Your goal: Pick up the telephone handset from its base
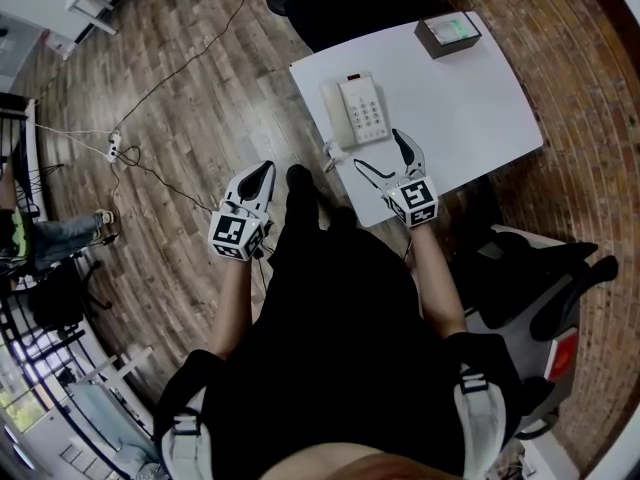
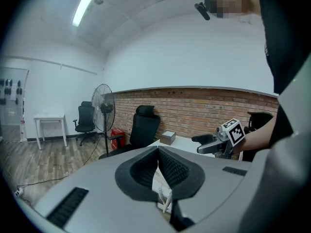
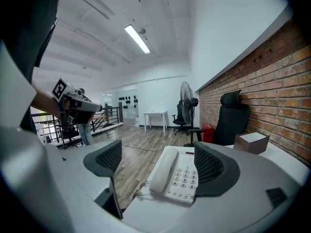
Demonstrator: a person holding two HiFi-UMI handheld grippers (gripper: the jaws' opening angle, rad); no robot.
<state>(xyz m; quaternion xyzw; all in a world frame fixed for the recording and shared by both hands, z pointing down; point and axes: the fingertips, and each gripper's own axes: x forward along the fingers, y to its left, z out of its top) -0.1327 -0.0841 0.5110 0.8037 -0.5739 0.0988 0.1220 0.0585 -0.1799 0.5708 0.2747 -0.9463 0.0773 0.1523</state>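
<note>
A white telephone (image 1: 360, 111) lies near the front-left corner of the white table (image 1: 480, 118), with its handset (image 1: 335, 113) resting on the base's left side. My right gripper (image 1: 381, 152) hovers open just short of the phone, over the table's front edge. In the right gripper view the handset (image 3: 163, 171) and keypad (image 3: 187, 178) lie ahead between the spread jaws of the right gripper (image 3: 158, 148), nothing touching. My left gripper (image 1: 262, 171) is shut and empty above the floor, left of the table; in its own view the left gripper (image 2: 158, 154) shows its pads pressed together.
A small grey box (image 1: 448, 33) sits at the table's far corner. A black office chair (image 1: 545, 268) stands to my right. Cables and a power strip (image 1: 115, 148) lie on the wooden floor at left, where a person (image 1: 50, 236) sits. A pedestal fan (image 2: 103, 103) stands by the brick wall.
</note>
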